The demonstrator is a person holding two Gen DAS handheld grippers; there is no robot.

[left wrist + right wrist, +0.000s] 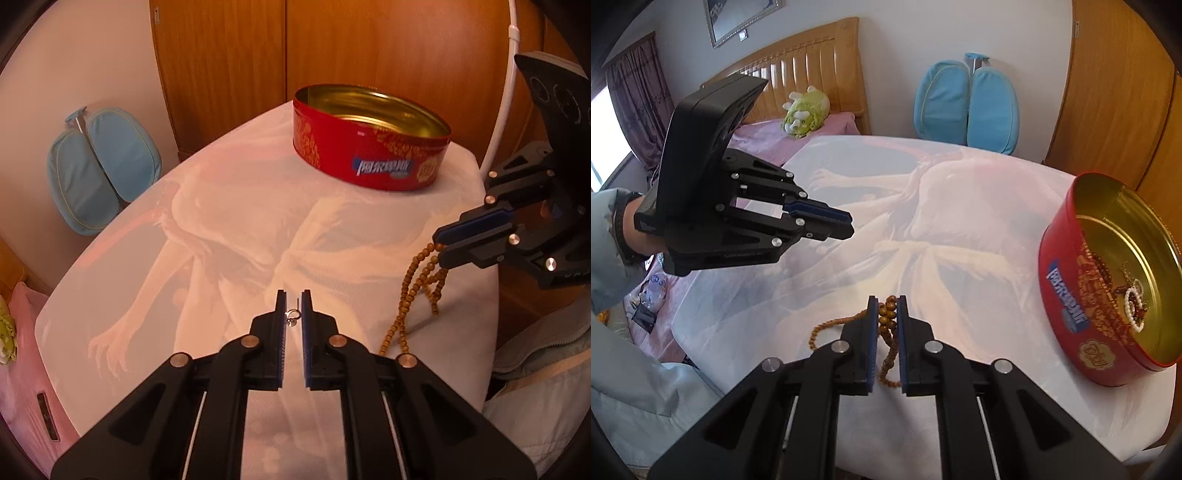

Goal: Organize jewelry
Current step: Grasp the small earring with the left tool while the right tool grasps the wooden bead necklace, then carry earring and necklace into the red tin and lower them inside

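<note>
Left wrist view: the left gripper (293, 314) hovers over the cloth-covered surface (229, 221), its fingers slightly apart with a small metal ring piece (293, 317) between them; whether the pads actually pinch it cannot be told. The red tin (369, 147) stands open at the far edge. At right, the right gripper (441, 249) pinches a wooden bead string (413, 291), which hangs down to the cloth.

Right wrist view: the right gripper (887, 314) is clamped on the beads (886, 321). The tin (1071, 288) already holds several pieces, including a white bracelet (1134, 308).

Progress: judged mostly done; the beads and the ring piece remain outside the tin.
</note>
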